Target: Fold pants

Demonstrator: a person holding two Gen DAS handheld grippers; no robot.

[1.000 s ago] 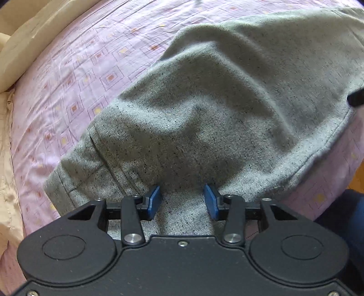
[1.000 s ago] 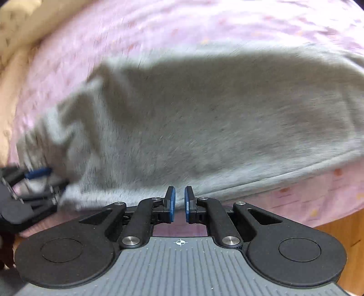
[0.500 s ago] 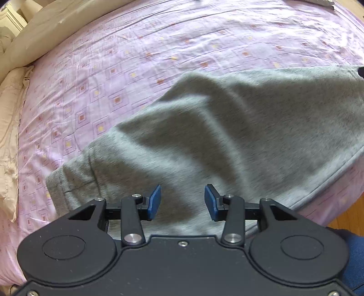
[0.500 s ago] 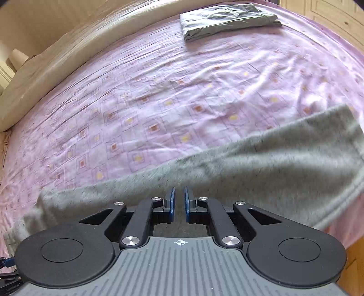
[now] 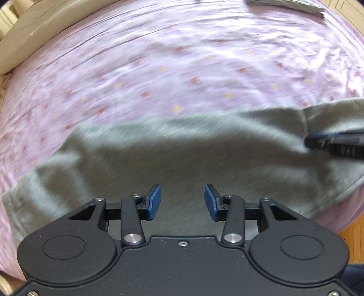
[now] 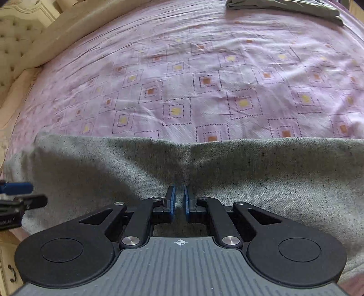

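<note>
I see the pants (image 6: 250, 179) now drawn flatter across the bed (image 6: 204, 79); right gripper (image 6: 179, 202) pinches the cloth, left gripper (image 5: 182, 200) half open, empty.

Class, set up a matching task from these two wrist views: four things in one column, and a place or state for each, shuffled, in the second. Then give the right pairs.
Column 1:
1. grey pants
2. folded dark garment
3. left tool
4. right tool

Column 2:
A. at the far edge of the bed
B. jaws apart, blue pads clear of the fabric
C. pinching a ridge of grey cloth
D. spread across the near side of the pink bedsheet

Pairs: 1-D, 2-A, 3-B, 4-C
</note>
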